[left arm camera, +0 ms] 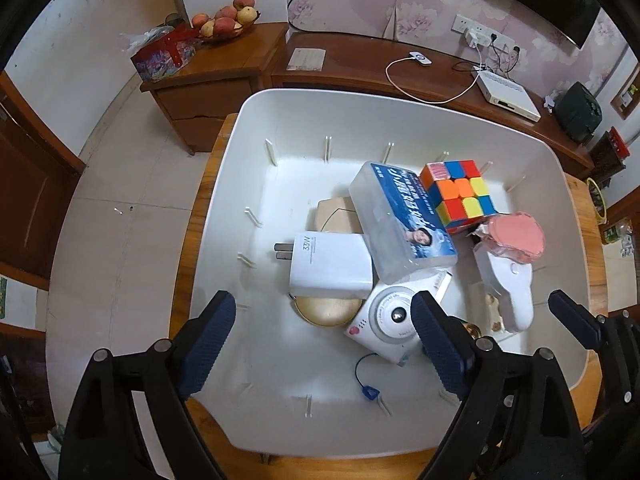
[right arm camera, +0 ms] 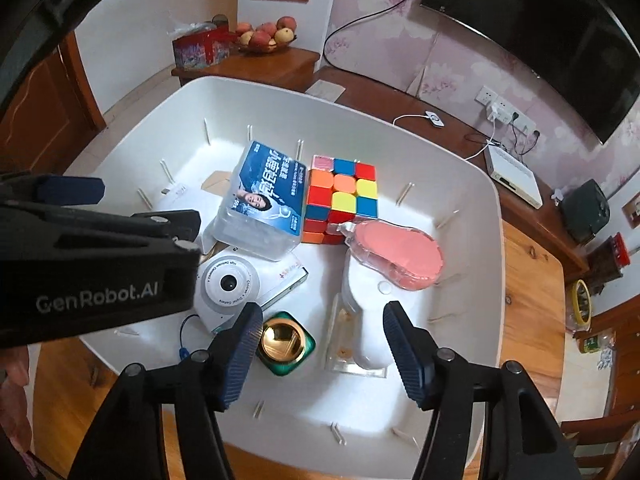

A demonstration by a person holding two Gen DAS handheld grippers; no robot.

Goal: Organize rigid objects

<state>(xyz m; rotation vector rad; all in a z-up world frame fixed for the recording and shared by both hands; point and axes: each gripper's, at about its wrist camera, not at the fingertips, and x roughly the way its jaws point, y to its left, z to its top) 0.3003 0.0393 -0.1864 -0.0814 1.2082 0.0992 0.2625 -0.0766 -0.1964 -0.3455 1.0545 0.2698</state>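
I am holding both my left gripper and right gripper spread apart and empty above the white bin, where the Rubik's cube, charger and camera are lying jumbled, so I can pick a piece

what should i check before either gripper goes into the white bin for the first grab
1. Left gripper open and empty: ok.
2. Right gripper open and empty: ok.
3. Rubik's cube top unobstructed: ok.
4. White charger lying free: not ok, the blue-labelled box leans over its edge.
5. Green and gold container reachable between the right gripper's fingers: ok, it sits just ahead of the left finger.
6. Pink-filled packet loose from the white object beneath: cannot tell.
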